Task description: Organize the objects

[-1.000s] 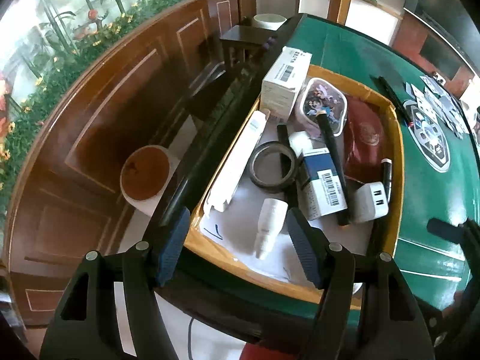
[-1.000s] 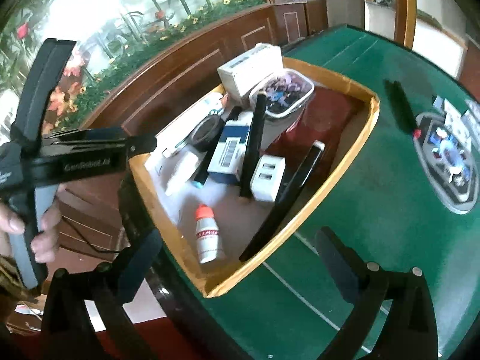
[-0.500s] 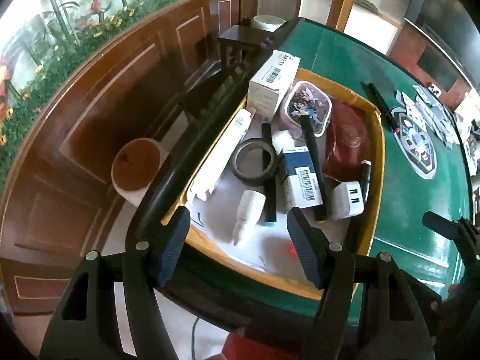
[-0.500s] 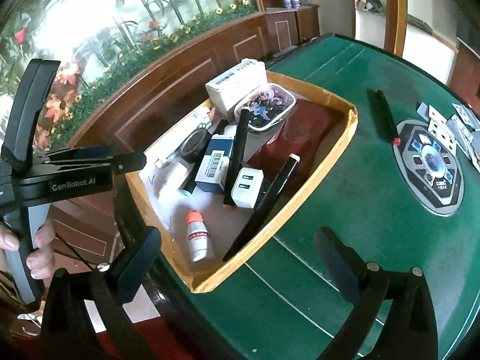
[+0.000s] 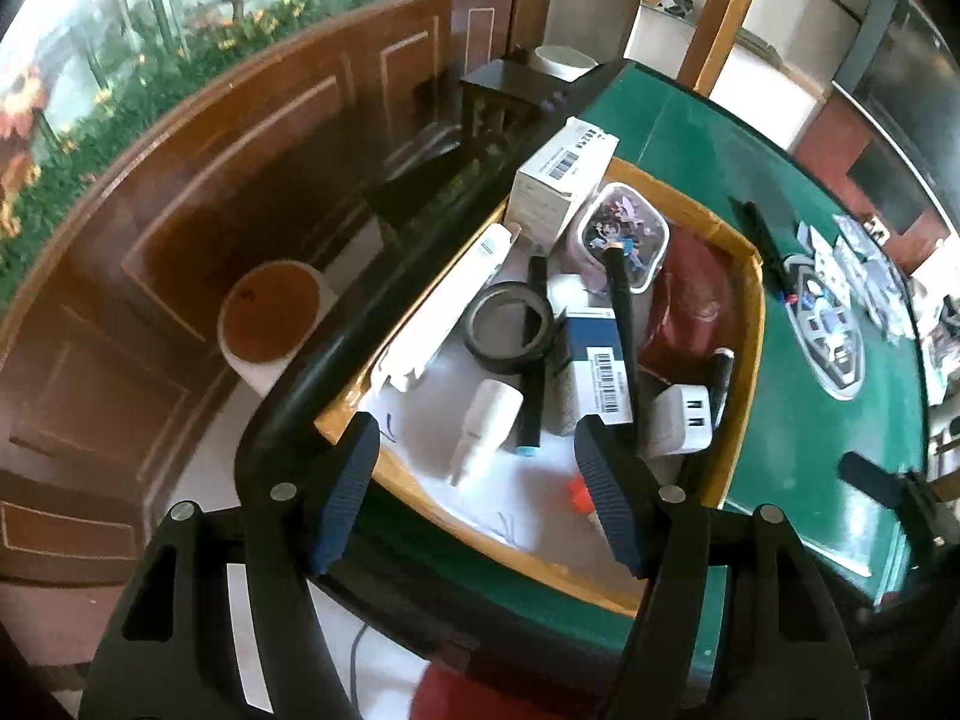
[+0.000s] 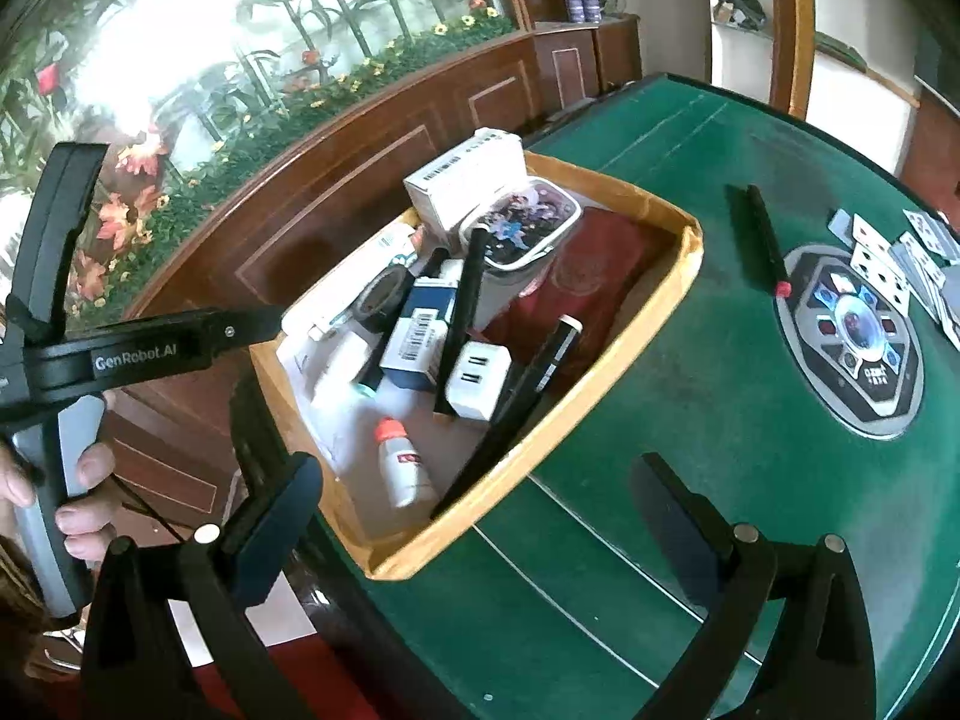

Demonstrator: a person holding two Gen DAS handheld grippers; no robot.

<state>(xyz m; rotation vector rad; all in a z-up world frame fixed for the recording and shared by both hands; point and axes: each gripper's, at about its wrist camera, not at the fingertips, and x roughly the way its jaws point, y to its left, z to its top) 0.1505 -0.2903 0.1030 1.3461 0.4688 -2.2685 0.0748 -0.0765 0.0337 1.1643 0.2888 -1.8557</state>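
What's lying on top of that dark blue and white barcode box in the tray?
A long black stick lies across the dark blue and white barcode box. Whatever is beneath the box is covered.

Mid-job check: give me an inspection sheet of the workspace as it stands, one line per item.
Surface: green felt table with white lines and a round centre console.
Job's things: open cardboard box near the table edge, holding a white bottle with an orange cap, white charger, blue-and-white carton, tape roll, white barcode box, printed tin, dark red pouch.
Clutter: playing cards and a black pen on the felt.
Grippers: left gripper and right gripper both open, empty.
Cables: one thin cable under the table edge.
Surroundings: wood panelling, flower mural above.
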